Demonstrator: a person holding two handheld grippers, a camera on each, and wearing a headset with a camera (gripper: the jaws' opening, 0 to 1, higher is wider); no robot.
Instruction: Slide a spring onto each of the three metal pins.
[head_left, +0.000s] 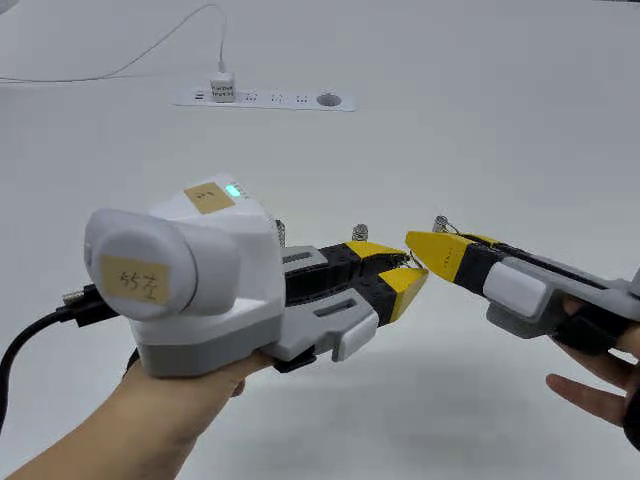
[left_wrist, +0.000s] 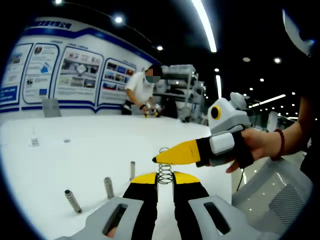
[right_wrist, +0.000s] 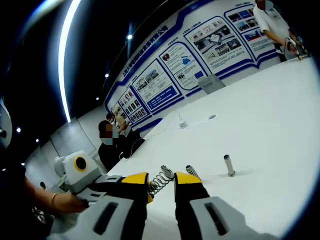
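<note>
Left gripper view has the left gripper (left_wrist: 166, 179) with its yellow-tipped jaws pinching a small coiled steel spring (left_wrist: 164, 169), upright between them; the right gripper (left_wrist: 156, 159) reaches in from the right, its yellow tip at the spring's upper end; in the right gripper view a gap shows between its own jaws with the spring lying across it, and whether they clamp it I cannot tell; on the white workbench (left_wrist: 60, 150) a bare metal pin (left_wrist: 132, 170) stands near the grippers; the middle pin (left_wrist: 108, 187) and the end pin (left_wrist: 73, 201) each wear a spring.
</note>
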